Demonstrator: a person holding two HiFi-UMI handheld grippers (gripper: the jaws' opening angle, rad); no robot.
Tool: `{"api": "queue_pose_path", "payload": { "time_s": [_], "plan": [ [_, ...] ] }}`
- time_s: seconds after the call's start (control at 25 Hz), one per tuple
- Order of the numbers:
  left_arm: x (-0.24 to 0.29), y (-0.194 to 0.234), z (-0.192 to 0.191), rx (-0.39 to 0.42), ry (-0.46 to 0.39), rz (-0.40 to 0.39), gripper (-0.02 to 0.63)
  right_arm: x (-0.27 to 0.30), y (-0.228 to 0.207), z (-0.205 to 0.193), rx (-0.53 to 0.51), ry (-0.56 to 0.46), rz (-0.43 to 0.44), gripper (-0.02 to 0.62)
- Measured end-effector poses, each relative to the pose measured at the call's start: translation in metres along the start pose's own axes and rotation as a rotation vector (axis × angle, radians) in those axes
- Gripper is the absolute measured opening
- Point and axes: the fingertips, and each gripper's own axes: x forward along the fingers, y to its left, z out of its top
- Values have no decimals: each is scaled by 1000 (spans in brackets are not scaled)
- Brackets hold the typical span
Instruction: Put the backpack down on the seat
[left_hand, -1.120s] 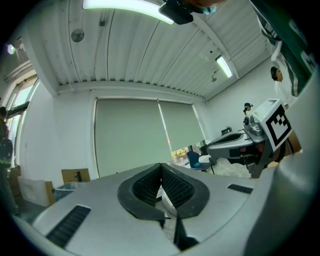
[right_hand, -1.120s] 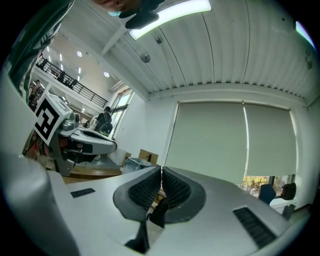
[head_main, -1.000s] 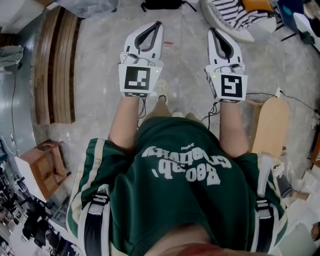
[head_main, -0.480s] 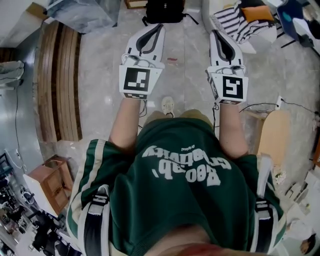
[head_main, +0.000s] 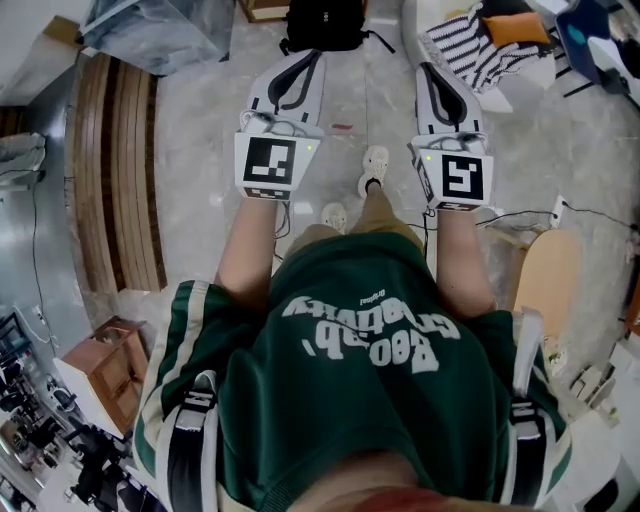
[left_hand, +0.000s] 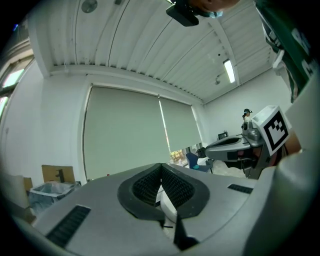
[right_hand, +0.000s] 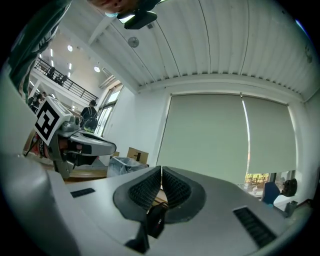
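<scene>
The left tool (head_main: 318, 54) is shut and empty, the backpack (head_main: 325, 22) sits on the floor at 12 o'clock, and the right tool (head_main: 427, 67) is shut and empty too, so nothing is done yet.

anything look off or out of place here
Mostly clutter. The black backpack lies on the floor ahead. What looks like a white seat to its right in the head view is strewn with a striped cloth and an orange item. A cable trails loose at right.
</scene>
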Motion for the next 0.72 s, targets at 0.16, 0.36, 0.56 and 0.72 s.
{"api": "queue_pose_path", "payload": {
  "time_s": [0.16, 0.36, 0.56, 0.72],
  "plan": [
    [48, 7, -8, 12, 18, 17, 18, 43, -29, -9, -2, -11, 41, 34],
    [132, 24, -18, 12, 47, 67, 18, 115, -86, -22, 0, -30, 100, 34],
    [209, 38, -22, 17, 53, 109, 18, 179, -144, -35, 14, -49, 141, 34],
    [246, 49, -27, 32, 70, 147, 18, 212, -168, -47, 31, -54, 179, 34]
  ]
}}
